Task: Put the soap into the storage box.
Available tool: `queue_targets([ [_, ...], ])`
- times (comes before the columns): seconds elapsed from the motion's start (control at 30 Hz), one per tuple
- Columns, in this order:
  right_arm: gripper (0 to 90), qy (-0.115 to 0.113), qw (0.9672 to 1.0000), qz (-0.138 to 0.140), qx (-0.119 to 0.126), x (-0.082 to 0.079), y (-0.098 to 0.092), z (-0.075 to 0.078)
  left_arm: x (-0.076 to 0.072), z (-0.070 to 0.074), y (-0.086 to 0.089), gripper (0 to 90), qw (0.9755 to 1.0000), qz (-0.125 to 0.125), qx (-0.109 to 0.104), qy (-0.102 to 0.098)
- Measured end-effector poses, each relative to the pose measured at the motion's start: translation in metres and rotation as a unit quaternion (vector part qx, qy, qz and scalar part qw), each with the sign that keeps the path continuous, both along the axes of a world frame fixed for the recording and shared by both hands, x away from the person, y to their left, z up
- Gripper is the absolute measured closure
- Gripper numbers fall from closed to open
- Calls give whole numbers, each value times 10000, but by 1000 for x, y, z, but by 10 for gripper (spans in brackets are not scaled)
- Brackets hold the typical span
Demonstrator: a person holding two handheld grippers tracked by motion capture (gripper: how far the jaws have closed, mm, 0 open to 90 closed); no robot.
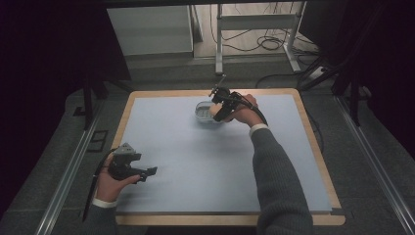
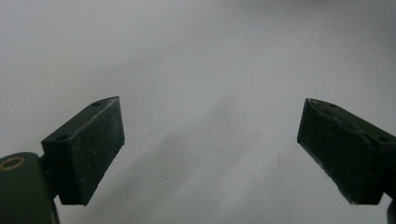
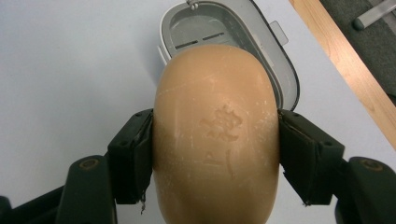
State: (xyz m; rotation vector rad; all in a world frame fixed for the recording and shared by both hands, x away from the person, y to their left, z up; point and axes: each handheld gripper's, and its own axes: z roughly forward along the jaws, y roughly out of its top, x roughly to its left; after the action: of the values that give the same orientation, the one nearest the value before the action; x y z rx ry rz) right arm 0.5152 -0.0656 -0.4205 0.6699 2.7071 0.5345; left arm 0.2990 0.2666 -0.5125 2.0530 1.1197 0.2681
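Soap bar (image 3: 217, 140), tan, oval, stamped with raised characters; clamped at its two sides between the pads of the right gripper (image 3: 215, 154), held above the open grey soap dish (image 3: 273, 56) at the far middle of the blue table mat (image 1: 195, 161); left gripper (image 1: 147, 172) near the mat's front-left corner, jaws wide apart, holding nothing.

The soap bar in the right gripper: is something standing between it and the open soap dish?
Nothing visible. The soap bar hangs in the right gripper just above the soap dish, whose slotted inside is bare.
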Motion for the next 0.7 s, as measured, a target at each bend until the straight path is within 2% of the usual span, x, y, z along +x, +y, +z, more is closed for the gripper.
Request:
queue_targets([
  [0.33,326,7,10000,-16,-38,8,3,-4,1,-2,0,77,10000,34,-15,12],
  [0.7,325,-45,9999,96,9,16,9,-5,2,-3,0,77,10000,53,21,38],
])
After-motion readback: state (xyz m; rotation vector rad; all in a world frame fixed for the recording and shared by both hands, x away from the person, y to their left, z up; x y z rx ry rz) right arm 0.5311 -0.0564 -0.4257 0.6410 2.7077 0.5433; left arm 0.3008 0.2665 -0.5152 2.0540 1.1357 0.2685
